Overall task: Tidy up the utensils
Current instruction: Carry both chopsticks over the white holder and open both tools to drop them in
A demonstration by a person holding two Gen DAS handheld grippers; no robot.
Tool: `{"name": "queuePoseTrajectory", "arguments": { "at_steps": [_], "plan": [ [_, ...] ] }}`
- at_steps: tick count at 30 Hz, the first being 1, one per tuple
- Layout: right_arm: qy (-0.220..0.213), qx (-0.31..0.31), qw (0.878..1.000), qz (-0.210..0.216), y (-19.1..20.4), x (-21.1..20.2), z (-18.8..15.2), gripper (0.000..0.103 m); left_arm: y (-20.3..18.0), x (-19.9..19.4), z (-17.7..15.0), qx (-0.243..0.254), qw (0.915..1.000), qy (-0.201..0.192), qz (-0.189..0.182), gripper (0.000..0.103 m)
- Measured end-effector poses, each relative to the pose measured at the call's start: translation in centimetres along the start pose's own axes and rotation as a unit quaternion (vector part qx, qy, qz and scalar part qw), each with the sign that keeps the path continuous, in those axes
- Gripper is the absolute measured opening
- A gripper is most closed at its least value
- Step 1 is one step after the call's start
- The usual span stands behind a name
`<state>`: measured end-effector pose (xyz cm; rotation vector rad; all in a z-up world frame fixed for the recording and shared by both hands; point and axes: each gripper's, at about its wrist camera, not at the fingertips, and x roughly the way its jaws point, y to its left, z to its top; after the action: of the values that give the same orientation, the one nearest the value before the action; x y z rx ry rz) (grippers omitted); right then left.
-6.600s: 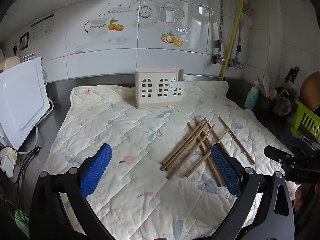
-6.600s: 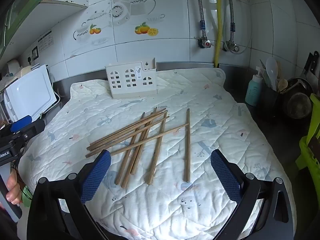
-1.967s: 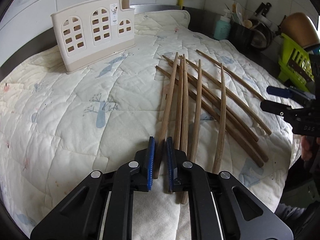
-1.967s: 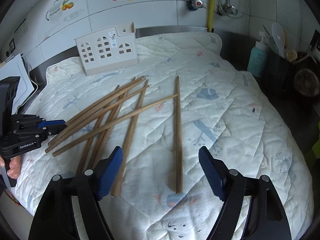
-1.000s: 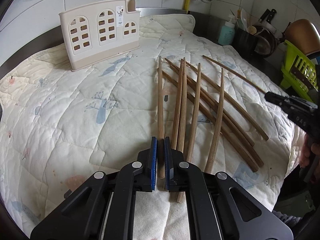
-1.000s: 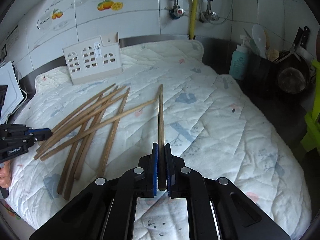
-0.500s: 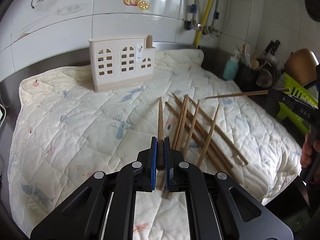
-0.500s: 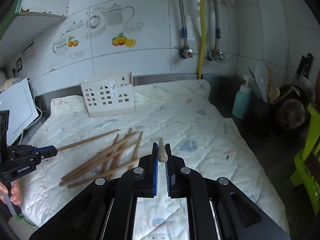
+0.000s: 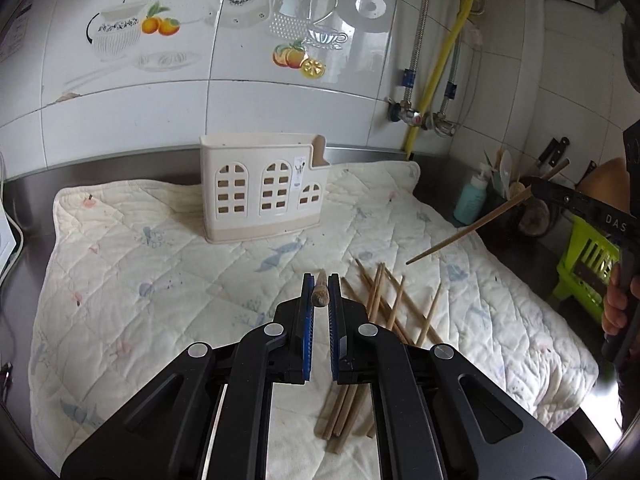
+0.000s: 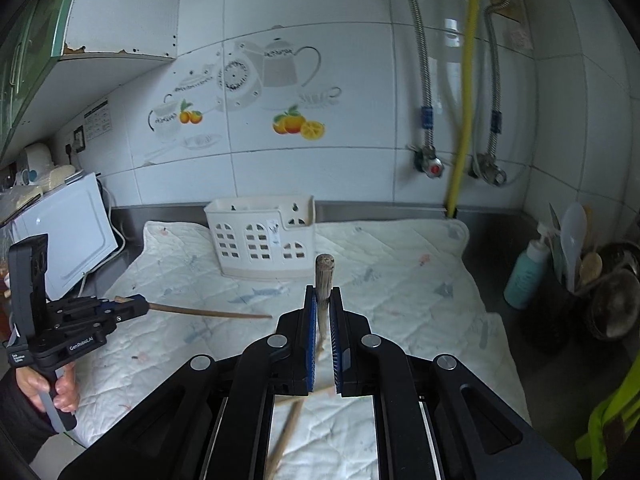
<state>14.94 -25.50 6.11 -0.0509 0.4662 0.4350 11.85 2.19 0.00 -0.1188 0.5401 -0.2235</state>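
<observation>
Steel desk (image 9: 120, 162) under white tiled wall (image 10: 340, 160), covered by quilted mat (image 9: 160, 264). Left tool (image 9: 320, 292) clamped on one chopstick (image 9: 320, 294), lifted off the mat. Right tool (image 10: 323, 304) clamped on another chopstick (image 10: 324, 274), also raised. Remaining chopsticks (image 9: 384, 308) lie loose on the mat, right of centre. Cream utensil holder (image 9: 264, 188) stands upright at the mat's back edge. Utensil crock (image 10: 576, 276) at far right.

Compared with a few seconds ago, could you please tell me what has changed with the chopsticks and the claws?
Both claws were open above the pile; now the left claw is shut on one chopstick and the right claw on another chopstick, both lifted off the quilt. The remaining chopsticks and the white holder stayed put.
</observation>
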Motion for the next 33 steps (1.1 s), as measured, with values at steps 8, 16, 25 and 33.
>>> {"name": "queuePoseTrajectory", "arguments": {
  "at_steps": [8,16,25,33],
  "plan": [
    [-0.003,-0.007,0.999,0.046,0.0,2.9,7.1,0.006,0.6,-0.8,4.4,0.009,0.9997,-0.021,0.007,0.005],
    [-0.013,-0.006,0.998,0.056,0.6,7.8,14.5,0.006,1.1,-1.2,9.8,0.029,0.9984,-0.045,0.018,0.005],
    [0.034,-0.027,0.998,0.045,2.3,15.6,16.8,0.006,1.2,-2.6,18.0,0.064,0.9873,-0.13,0.065,0.005],
    [0.056,-0.036,0.997,0.04,2.5,19.2,15.7,0.006,1.8,-1.3,23.3,0.074,0.966,-0.216,0.122,0.005]
  ]
}}
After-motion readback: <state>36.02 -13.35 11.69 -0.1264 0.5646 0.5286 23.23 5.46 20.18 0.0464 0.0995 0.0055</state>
